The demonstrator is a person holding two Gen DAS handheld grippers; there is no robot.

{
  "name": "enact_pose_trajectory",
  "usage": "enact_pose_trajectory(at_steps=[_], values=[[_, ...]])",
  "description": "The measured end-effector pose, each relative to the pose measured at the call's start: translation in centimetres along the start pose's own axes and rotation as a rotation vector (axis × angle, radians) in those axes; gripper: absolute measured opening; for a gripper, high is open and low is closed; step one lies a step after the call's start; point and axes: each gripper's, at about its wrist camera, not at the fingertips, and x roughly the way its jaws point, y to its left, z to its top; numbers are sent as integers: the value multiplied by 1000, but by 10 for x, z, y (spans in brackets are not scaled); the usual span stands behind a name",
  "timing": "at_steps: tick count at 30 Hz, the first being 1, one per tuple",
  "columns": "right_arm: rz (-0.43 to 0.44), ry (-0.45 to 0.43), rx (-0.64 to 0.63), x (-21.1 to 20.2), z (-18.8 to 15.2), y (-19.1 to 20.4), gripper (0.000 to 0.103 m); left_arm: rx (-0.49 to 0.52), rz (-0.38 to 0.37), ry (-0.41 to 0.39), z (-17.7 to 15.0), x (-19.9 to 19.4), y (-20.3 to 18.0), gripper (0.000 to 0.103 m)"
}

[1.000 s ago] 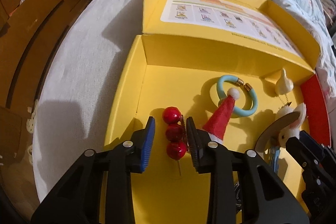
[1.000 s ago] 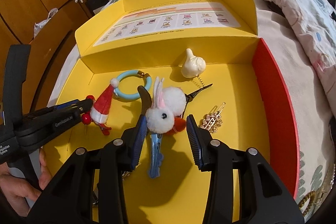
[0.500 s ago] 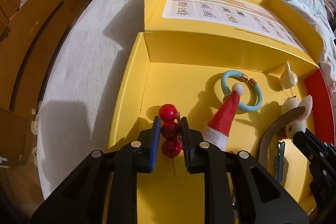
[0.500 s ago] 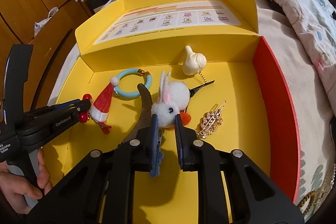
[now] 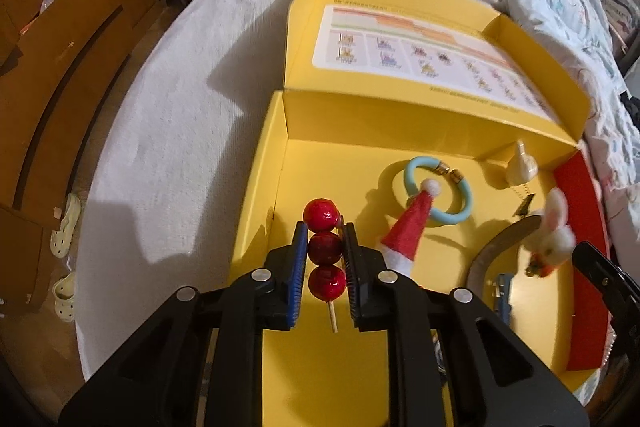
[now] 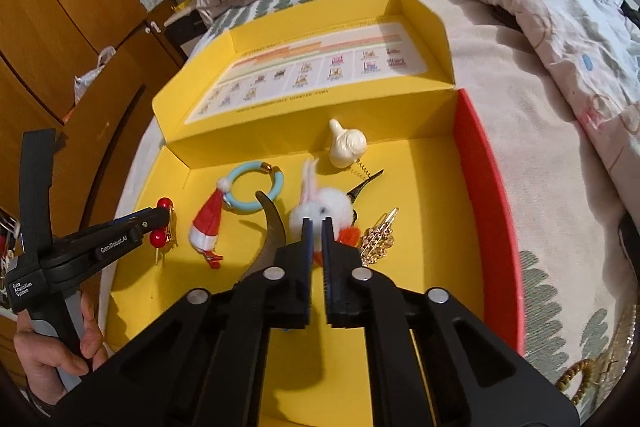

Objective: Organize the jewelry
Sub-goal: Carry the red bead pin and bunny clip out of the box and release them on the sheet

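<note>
Both grippers clamped on hair clips inside the yellow box.

Left gripper (image 5: 324, 239) pinches the red berry skewer clip (image 5: 324, 247); right gripper (image 6: 316, 227) pinches the white bunny clip (image 6: 320, 207). Farther in the yellow box (image 6: 440, 227) lie the Santa hat clip (image 6: 208, 219), gold clip (image 6: 378, 237), blue ring (image 6: 254, 193) and garlic clip (image 6: 346, 145), all loose; sorting looks barely begun.

The box (image 6: 440, 227) is yellow inside, with one red wall (image 6: 492, 187). The berry pin (image 5: 325, 247) is shiny red. The small hat (image 6: 208, 219) is red with white trim, the ring (image 6: 256, 193) pale blue, the bunny clip (image 6: 320, 207) white and pink.
</note>
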Motion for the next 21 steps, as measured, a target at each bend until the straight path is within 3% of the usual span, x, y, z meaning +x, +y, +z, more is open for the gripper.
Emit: enact_pose_trajectory(at_steps=[6, 11, 13, 17, 21], values=[[27, -30, -4, -22, 2, 2, 4, 16, -23, -42, -8, -33, -4, 18], [47, 20, -11, -16, -2, 0, 4, 23, -61, -59, -12, -55, -8, 18], [31, 33, -26, -8, -3, 4, 16, 23, -77, -60, -14, -60, -12, 18], [-1, 81, -51, 9, -3, 12, 17, 39, -87, -72, -21, -72, -18, 18], [-39, 114, -86, 20, -7, 18, 30, 46, -91, -79, -23, -76, -17, 18]])
